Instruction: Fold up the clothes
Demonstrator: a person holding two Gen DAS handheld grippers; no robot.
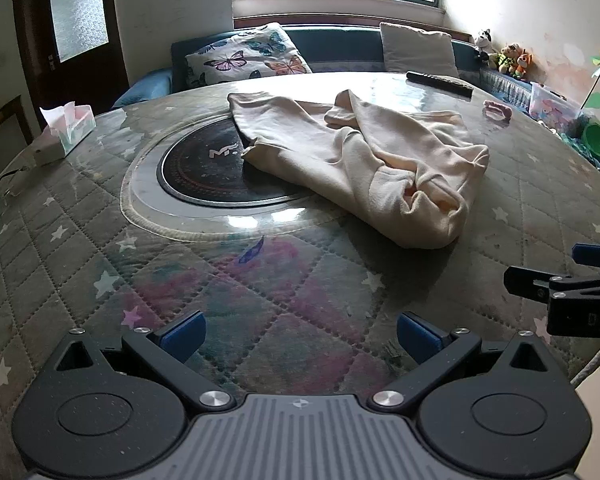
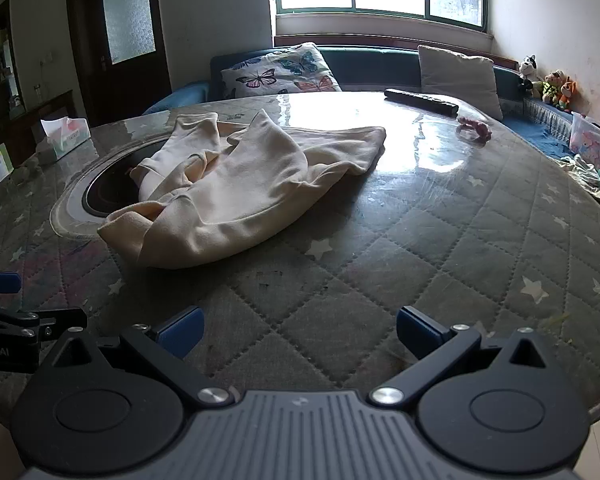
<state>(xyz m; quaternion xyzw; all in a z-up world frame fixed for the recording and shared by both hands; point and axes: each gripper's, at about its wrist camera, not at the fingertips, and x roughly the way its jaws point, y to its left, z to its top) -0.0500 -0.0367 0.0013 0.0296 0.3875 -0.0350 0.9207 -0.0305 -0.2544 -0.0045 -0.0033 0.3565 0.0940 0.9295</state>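
Observation:
A cream garment [image 1: 364, 160] lies crumpled on the round quilted table [image 1: 100, 240], partly over the black inset hob. It also shows in the right wrist view [image 2: 236, 184], left of centre. My left gripper [image 1: 300, 338] is open and empty, hovering over the near table edge, well short of the garment. My right gripper [image 2: 300, 334] is open and empty, also near the table's front edge. The right gripper shows from the side in the left wrist view [image 1: 580, 276]; the left gripper shows at the left edge of the right wrist view [image 2: 16, 312].
A tissue box [image 1: 66, 130] stands at the table's left. A black remote [image 1: 440, 82] and a pink hair tie [image 1: 497, 111] lie at the far right. The black hob [image 1: 204, 172] sits in the table's middle. A sofa with cushions [image 1: 248, 56] is behind.

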